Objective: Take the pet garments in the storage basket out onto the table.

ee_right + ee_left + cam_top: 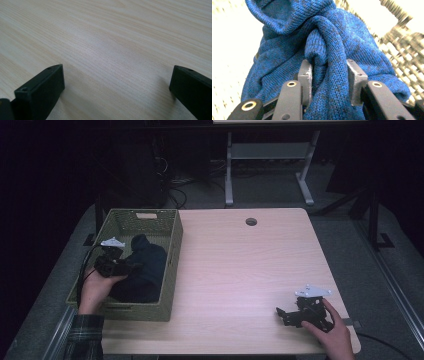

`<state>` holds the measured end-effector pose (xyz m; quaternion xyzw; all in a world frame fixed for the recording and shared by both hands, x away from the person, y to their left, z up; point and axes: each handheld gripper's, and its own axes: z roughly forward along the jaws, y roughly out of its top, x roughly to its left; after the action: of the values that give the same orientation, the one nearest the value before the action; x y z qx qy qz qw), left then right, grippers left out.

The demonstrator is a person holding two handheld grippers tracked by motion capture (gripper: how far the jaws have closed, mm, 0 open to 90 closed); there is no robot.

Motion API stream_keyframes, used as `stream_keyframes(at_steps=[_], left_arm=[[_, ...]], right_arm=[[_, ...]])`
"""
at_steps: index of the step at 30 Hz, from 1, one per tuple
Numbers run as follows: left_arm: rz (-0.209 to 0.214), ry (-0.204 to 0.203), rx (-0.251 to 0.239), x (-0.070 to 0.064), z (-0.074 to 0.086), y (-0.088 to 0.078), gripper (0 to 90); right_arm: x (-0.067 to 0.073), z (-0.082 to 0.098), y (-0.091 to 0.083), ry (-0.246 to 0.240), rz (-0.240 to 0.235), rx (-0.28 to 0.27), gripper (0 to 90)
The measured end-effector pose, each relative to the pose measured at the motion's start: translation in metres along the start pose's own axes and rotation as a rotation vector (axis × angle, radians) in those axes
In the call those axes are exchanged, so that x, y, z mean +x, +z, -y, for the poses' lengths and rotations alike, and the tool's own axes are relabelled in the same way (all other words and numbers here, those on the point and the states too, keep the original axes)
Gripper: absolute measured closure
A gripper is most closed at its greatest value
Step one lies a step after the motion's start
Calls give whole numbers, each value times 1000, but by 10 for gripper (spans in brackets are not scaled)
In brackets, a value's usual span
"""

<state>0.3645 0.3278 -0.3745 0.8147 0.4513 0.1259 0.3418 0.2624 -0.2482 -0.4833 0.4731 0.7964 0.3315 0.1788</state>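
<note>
At the bottom centre of the left gripper view, the left gripper has its two grey pads pressed on either side of a twisted fold of a blue knitted garment, so it is closed on the cloth. That close view brings out the ribbed knit, its bright blue flecked with darker patches, and a rolled, knot-like twist just above the jaws; the woven wall of the basket fills the right edge. In the high view the same garment reads only as a dark, shapeless heap lying inside the olive woven basket, which sits on the left part of the pale wooden table. There the left gripper lies low over the basket's left side, pointing right into the cloth, held by the left hand whose plaid sleeve enters at the lower left.

The right gripper view shows the right gripper with its black jaws spread wide over bare wood grain, nothing between them. In the high view the right gripper rests at the lower right of the table, pointing left, gripped by the right hand, well apart from the basket.
</note>
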Motion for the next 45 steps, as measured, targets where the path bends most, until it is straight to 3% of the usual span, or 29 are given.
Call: stream_keyframes(at_steps=[2,10,14,16,20,25,34,45], left_arm=[[10,-15,-57,0,-1,-7,626],[-2,-31,-158,-2,-6,-21,627],[7,-53,-249,-1,-7,-34,629],[5,-49,-262,-1,-8,-37,629],[12,-57,-344,-5,-13,-50,631],[27,-44,-412,-14,-20,-61,632],[82,9,-474,-35,-38,-67,632],[148,65,-507,-62,-59,-66,632]], right_arm=[[0,0,0,0,0,0,0],[0,0,0,0,0,0,0],[0,0,0,0,0,0,0],[0,0,0,0,0,0,0],[0,0,0,0,0,0,0],[0,0,0,0,0,0,0],[0,0,0,1,0,-1,0],[0,0,0,-1,0,0,0]])
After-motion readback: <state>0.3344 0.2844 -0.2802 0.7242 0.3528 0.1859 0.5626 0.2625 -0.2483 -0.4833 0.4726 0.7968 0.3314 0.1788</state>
